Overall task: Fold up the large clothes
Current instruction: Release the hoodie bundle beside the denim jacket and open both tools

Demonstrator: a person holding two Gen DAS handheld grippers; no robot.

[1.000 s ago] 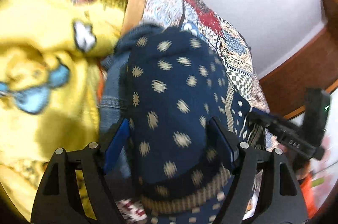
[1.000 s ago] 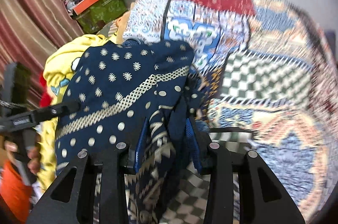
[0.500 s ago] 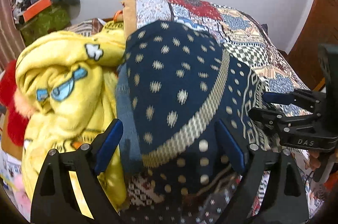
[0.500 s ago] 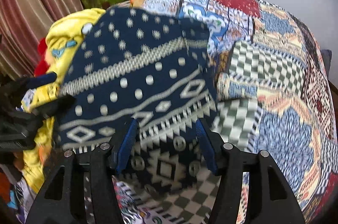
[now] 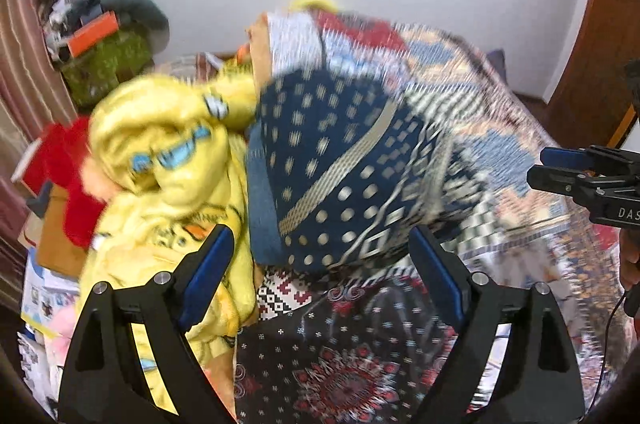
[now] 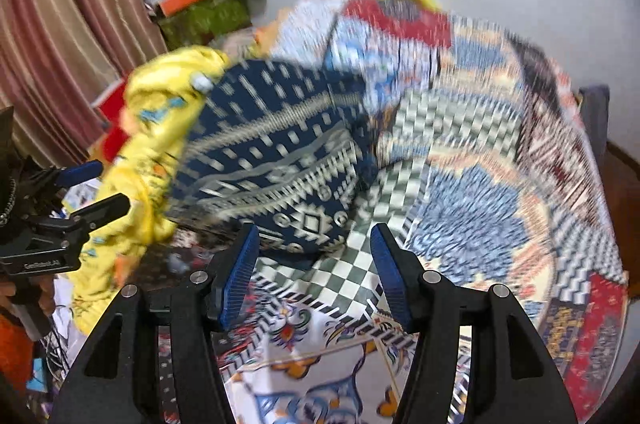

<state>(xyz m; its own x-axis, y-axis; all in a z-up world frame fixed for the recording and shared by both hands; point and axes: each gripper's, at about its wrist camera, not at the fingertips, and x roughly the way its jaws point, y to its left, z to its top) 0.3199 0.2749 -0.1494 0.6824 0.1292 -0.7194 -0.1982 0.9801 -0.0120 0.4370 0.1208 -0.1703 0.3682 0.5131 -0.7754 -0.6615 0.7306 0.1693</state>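
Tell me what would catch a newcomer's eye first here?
Probably the folded navy patterned garment lying on the patchwork bedspread, just ahead of both open grippers, left and right. A bright yellow cartoon-print blanket is heaped against its left side.

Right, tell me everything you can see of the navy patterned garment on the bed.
The navy patterned garment looks like soft woven cloth, dark blue with cream dots, a beige diagonal band and geometric diamond borders toward its near edge. It lies as a folded, rounded bundle on the patchwork bedspread, its left side against the yellow garment, with what looks like a denim-blue layer showing at that edge. Neither tool grips it: the left tool and right tool are both open, short of it.
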